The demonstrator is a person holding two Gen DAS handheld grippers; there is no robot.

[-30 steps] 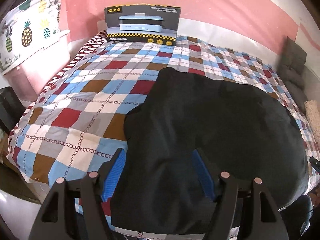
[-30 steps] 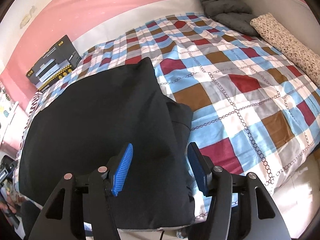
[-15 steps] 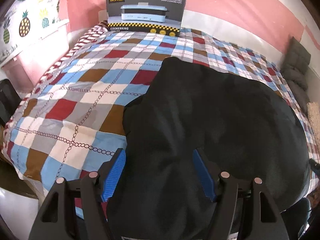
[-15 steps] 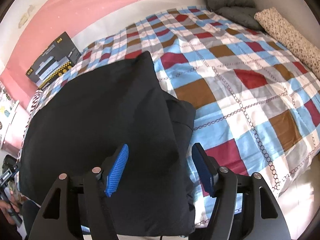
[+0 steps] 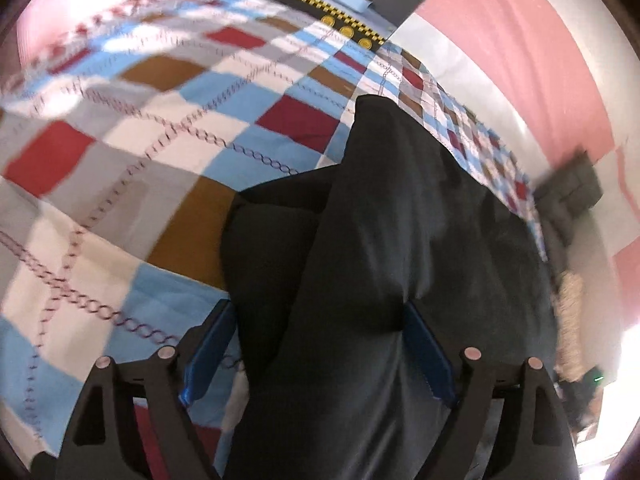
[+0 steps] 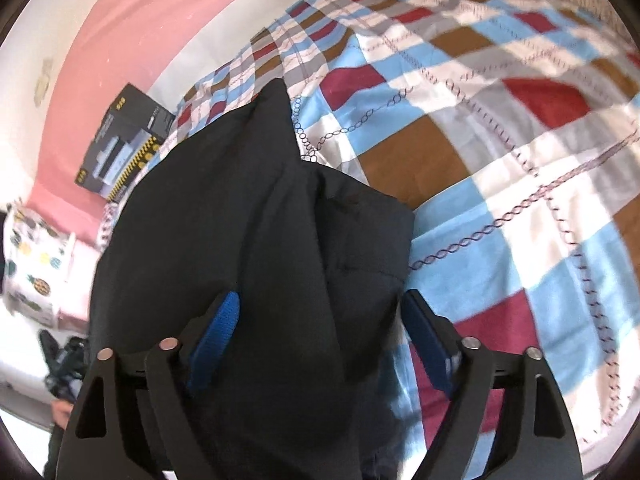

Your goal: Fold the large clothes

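The left gripper (image 5: 316,344) stands wide at the bottom of its frame; its jaws have just been opening, with the black garment (image 5: 392,248) between the blue pads (image 5: 208,348), which do not press on it. The right gripper (image 6: 316,340) is also wide at the bottom of its frame, jaws just opened further, the black garment (image 6: 248,232) between them, not gripped. The garment lies folded on the checkered bedspread (image 6: 500,168), filling the lower middle of both frames. A dark appliance box (image 6: 120,148) stands at the pink wall (image 6: 132,32), left of centre.
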